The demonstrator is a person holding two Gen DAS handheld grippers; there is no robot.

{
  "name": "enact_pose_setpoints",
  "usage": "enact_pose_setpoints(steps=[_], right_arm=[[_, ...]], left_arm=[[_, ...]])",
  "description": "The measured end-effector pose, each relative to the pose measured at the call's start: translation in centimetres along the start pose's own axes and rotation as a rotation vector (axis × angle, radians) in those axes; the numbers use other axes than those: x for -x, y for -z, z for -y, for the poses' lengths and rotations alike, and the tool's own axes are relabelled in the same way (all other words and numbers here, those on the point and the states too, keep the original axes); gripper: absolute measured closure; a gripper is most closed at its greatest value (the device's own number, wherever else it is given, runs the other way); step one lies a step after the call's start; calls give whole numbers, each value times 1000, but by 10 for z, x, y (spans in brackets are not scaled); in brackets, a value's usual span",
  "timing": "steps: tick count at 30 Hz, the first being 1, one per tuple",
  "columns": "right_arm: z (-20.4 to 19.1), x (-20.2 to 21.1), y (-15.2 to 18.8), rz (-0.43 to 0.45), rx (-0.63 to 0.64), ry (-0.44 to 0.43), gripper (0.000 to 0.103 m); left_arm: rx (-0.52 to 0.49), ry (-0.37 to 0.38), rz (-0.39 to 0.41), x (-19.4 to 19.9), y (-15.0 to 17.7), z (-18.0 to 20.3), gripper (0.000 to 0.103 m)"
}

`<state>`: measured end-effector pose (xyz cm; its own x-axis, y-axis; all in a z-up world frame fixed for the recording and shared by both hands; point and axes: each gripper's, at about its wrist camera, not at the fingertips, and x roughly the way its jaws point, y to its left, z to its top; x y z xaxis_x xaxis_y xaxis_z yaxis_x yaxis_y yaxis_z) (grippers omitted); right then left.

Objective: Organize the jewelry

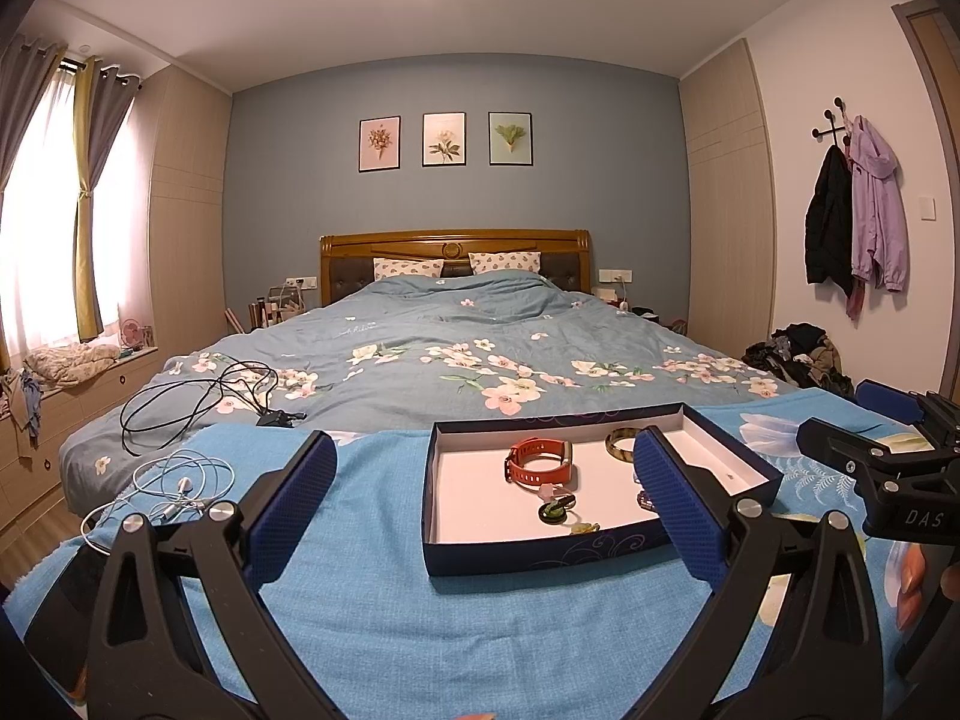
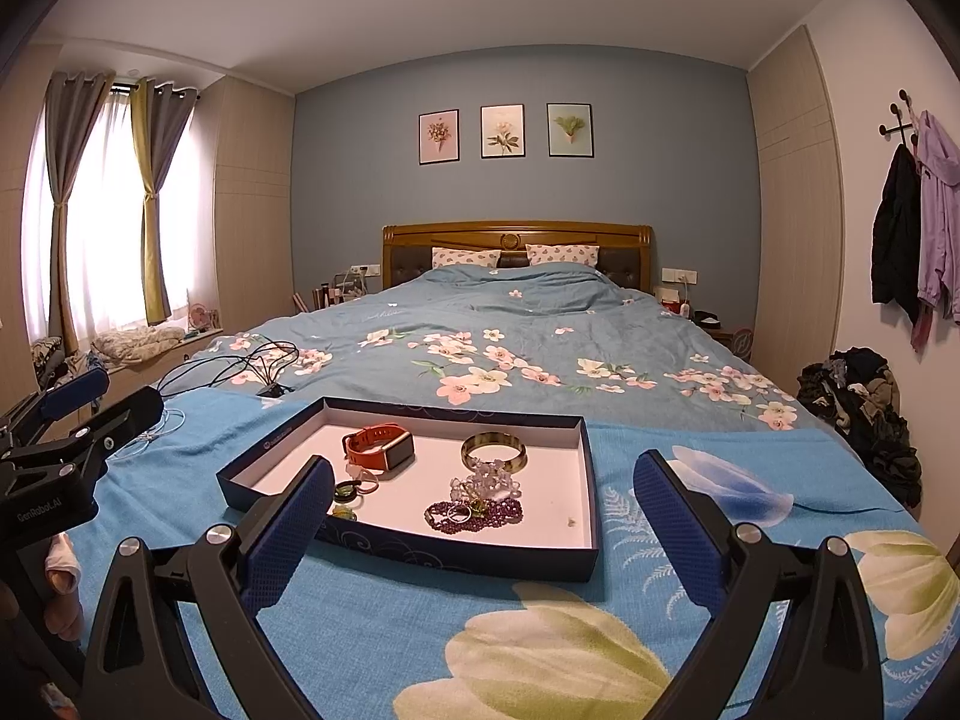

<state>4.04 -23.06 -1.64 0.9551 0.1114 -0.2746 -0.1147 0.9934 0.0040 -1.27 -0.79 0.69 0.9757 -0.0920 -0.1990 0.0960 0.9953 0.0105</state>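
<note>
both claws hang wide apart with nothing between their blue pads: the left claw (image 1: 483, 501) low over the bright blue cloth (image 1: 360, 570), the right claw (image 2: 483, 510) over the same cloth where large pale flowers are printed. each claw shows at the edge of the other's view, the right one at the right side of the left wrist view, with a person's fingers (image 1: 909, 588) on its handle.

just beyond the pads lies a shallow dark blue box (image 2: 420, 552) with a white floor, resting flat on the cloth. near its front edge sits a purple bead bracelet (image 2: 474, 513) with a clear crystal piece (image 2: 489, 477) touching it from behind. to the left, close to the front wall, are small green and dark pieces (image 2: 348, 492), too small to name. farther back, an orange watch (image 2: 381, 447) lies on its side, and a gold-toned bangle (image 2: 493, 450) lies flat to its right.

past the box, black cables (image 1: 198, 402) and white earphones (image 1: 180, 483) lie to the left on the bed (image 1: 450, 324), whose blue floral duvet runs back to two pillows and a wooden headboard (image 1: 454, 246).
</note>
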Motion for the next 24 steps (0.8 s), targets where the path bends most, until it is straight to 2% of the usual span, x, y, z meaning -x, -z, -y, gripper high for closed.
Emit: enact_pose_setpoints(steps=[24], right_arm=[[3, 1, 3, -3, -5, 7, 7]], left_arm=[[1, 1, -9, -2, 1, 0, 6]])
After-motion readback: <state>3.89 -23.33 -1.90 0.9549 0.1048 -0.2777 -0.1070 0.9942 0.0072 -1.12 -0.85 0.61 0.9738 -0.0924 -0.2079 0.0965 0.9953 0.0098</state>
